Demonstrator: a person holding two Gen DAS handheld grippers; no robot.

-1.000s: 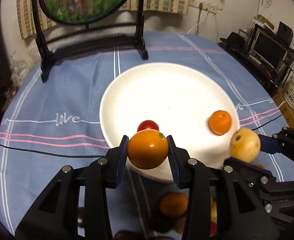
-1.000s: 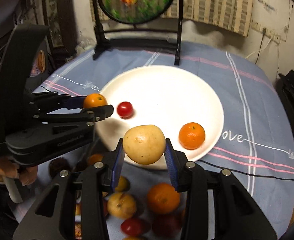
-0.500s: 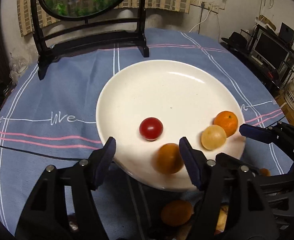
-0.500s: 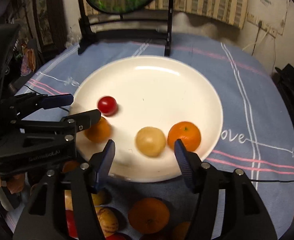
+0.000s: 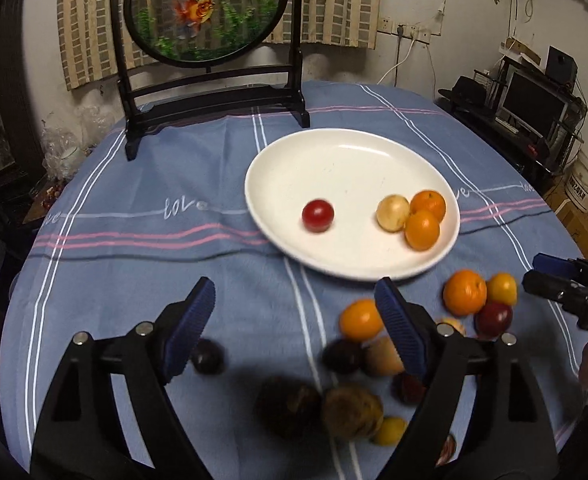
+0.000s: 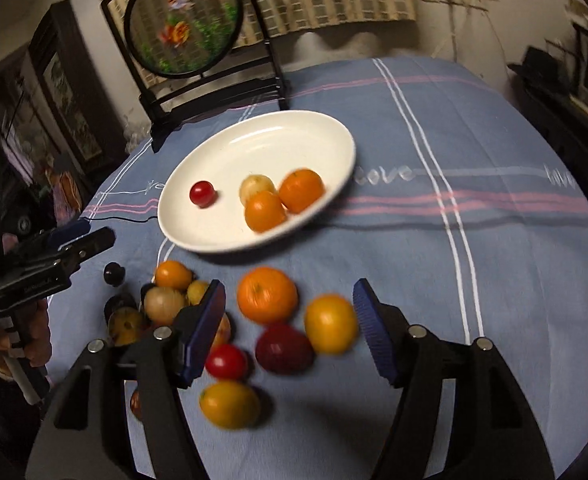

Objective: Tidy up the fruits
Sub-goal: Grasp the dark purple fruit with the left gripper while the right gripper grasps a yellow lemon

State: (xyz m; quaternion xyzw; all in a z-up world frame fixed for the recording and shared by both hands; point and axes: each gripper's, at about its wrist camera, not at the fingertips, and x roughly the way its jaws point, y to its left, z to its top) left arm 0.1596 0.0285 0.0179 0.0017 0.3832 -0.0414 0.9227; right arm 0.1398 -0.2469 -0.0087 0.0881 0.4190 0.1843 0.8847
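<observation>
A white plate [image 5: 345, 152] [image 6: 262, 140] lies on the blue tablecloth. On it are a red tomato [image 5: 317, 215] [image 6: 202, 194], a pale yellow fruit [image 5: 392, 213] [image 6: 256, 185] and two oranges [image 5: 422, 229] [image 6: 265, 211], touching. A pile of loose fruit [image 5: 357, 320] [image 6: 268, 295] lies on the cloth in front of the plate. My left gripper [image 5: 294, 328] is open and empty, above the cloth near the pile. My right gripper [image 6: 290, 332] is open and empty over the pile.
A round goldfish screen on a black stand [image 5: 206, 12] [image 6: 182, 36] stands behind the plate. The table edge curves away on both sides. Dark furniture and a monitor [image 5: 533, 108] stand at the right.
Both grippers let go of their fruit onto the plate, then drew back toward the pile. The released orange rolled beside the other orange and the yellow fruit.
</observation>
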